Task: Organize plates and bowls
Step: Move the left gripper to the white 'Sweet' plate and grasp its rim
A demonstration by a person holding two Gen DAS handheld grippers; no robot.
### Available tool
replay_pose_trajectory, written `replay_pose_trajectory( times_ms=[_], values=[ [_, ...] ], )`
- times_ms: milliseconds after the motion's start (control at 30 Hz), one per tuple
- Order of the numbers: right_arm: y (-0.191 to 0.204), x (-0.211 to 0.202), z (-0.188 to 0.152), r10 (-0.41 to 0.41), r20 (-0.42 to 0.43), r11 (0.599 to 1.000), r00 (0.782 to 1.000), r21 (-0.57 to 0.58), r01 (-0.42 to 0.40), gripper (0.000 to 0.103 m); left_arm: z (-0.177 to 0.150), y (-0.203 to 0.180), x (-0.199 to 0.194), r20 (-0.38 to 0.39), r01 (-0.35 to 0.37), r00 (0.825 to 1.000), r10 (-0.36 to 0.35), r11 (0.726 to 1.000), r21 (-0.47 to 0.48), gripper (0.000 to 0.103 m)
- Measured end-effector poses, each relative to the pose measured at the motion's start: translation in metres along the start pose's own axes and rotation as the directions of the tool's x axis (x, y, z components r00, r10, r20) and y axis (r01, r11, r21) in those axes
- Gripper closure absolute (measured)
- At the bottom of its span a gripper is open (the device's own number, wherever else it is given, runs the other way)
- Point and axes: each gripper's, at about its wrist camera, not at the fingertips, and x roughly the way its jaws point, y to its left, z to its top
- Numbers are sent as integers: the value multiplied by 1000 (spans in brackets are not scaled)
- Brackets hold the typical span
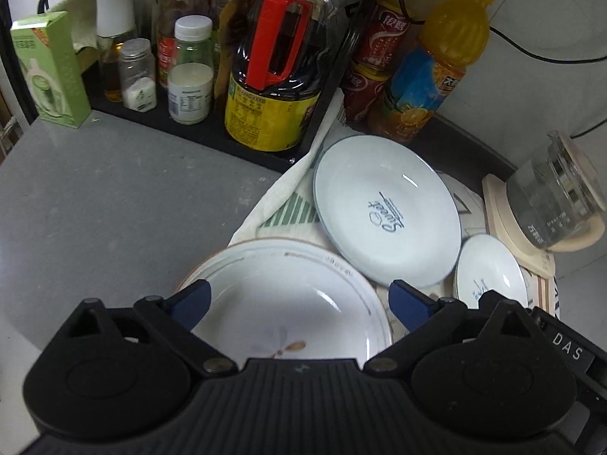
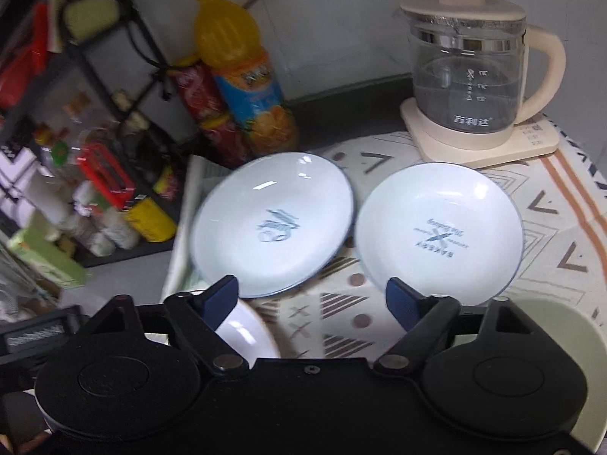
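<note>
blue-tipped left gripper (image 1: 299, 301) and right gripper (image 2: 313, 297) both gape wide, holding nothing.

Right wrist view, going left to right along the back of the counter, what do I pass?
Black rack with condiments → red cans → orange juice bottle → glass kettle on its cream base.
</note>
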Motion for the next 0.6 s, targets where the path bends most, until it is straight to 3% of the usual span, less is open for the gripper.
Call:
replay_pose_trajectory(
  times_ms=[200, 467, 600],
  values=[
    [-4, 25, 14, 44, -46, 997, 998, 61, -41, 33, 17, -4, 25, 1, 34, 999, -34, 999, -13, 13],
    [-11, 67, 19, 79, -146, 991, 986, 121, -61, 54, 35, -10, 65, -34, 57, 998, -58, 998, -34, 42],
    [-17, 87, 18, 77, -204, 985, 976, 165, -43, 58, 42, -11, 81, -42, 50, 998, -52, 998, -39, 45]
  ],
)
